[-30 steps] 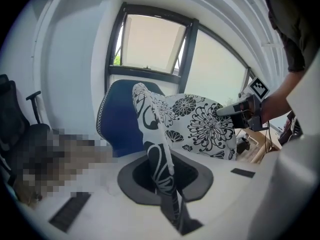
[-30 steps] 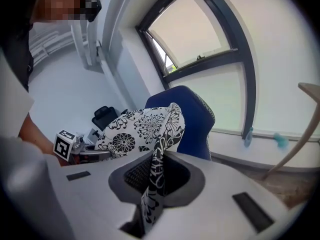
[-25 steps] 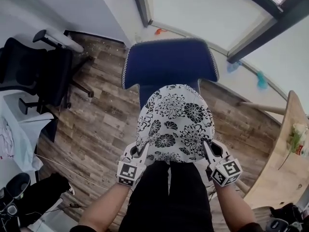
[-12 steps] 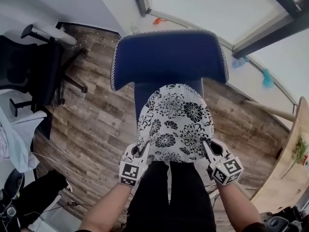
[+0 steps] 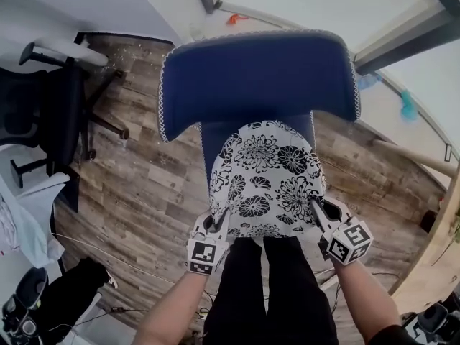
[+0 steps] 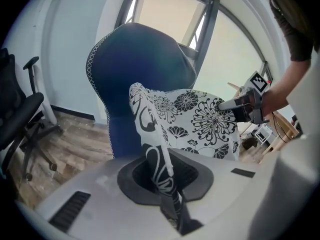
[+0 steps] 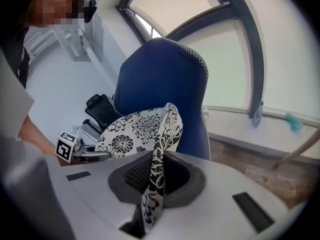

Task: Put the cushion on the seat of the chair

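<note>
Nearest, the left hand-held gripper point(image 5: 218, 220) and the right hand-held gripper point(image 5: 317, 210) each clamp a near corner of the soft, rounded, black-and-white floral cushion point(image 5: 266, 178). It stretches between them over the seat of the blue padded chair point(image 5: 251, 77), edged with white stitching.

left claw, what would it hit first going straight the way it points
The left claw grips the cushion; straight on it would probably meet the blue chair behind it, though depth is unclear.
</note>
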Demonstrator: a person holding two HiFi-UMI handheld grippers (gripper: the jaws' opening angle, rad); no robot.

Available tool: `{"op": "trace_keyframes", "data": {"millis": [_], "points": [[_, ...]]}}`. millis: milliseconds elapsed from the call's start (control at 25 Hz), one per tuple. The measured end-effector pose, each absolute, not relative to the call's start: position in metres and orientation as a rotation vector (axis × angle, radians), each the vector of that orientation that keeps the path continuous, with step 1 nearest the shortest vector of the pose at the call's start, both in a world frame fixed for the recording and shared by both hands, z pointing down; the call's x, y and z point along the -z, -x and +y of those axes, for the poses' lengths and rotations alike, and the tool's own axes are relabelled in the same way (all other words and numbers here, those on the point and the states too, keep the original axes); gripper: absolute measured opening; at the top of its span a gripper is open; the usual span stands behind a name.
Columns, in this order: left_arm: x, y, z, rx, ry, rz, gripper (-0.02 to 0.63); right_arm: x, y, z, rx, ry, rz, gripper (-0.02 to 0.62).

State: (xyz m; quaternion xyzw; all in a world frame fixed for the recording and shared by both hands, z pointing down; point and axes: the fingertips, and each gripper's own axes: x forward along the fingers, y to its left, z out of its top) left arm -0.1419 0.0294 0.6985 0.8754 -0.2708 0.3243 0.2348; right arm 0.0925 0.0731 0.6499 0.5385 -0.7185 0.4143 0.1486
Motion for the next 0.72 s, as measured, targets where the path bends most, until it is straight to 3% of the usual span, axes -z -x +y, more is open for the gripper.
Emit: {"op": "trace_keyframes", "data": {"millis": [720], "points": [[-0.742, 0.167, 0.013, -0.885, -2.246, -0.799, 0.023, -0.686, -0.118, 0.082, -1.261, -1.475, -1.970, 0.048]]}}
